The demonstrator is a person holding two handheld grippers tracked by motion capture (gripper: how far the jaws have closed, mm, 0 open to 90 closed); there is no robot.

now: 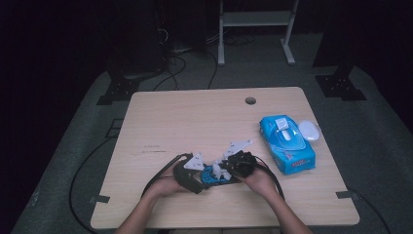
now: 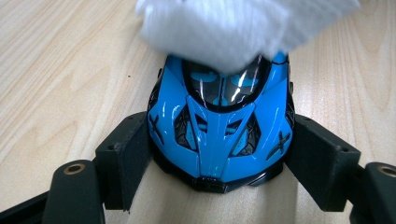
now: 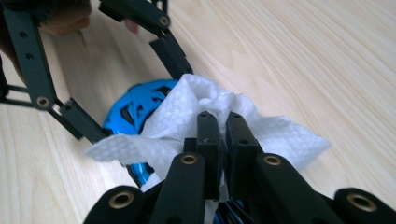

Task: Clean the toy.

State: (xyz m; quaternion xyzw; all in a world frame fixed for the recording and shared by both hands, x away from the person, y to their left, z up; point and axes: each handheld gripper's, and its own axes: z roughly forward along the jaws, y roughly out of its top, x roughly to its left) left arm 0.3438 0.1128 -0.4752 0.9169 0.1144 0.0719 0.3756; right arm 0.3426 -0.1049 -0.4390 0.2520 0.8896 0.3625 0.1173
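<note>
Left gripper (image 2: 215, 158): clamps blue toy car (image 2: 219, 135)
Right gripper (image 3: 223, 126): pinches white tissue (image 3: 187, 121), hiding the car's roof
Writing: none readable

Things lying by on the table

A blue wipes pack (image 1: 287, 144) sits at right of the wooden table (image 1: 195, 117), a white oval lid (image 1: 309, 130) just beside it; a white metal stand (image 1: 255, 29) rises at top centre.

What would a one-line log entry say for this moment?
left gripper: shut on blue toy car | right gripper: shut on white wipe, pressed on car's roof | wipes pack: right of car
</note>
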